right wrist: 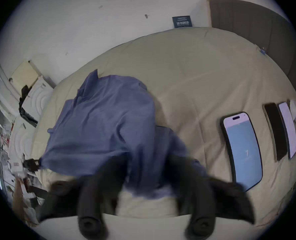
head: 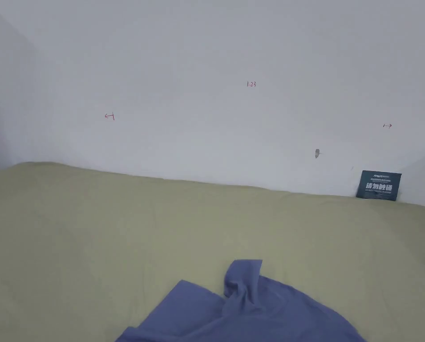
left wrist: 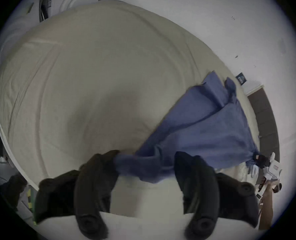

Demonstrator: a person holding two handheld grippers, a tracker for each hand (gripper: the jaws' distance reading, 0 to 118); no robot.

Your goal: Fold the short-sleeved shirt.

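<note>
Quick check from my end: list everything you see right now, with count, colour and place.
shirt: one, blue, rumpled on the bed, near edge
bed cover: one, pale green, spread over the bed
phones: three, dark-edged, side by side on the cover beside the shirt
sign: one, dark blue, low on the wall behind the bed
wall: white, with small red marks
left hand-held gripper: black jaws, shirt fabric bunched between them
right hand-held gripper: black jaws, blurred, shirt fabric between them
forearm: one, bare, behind the far gripper
</note>
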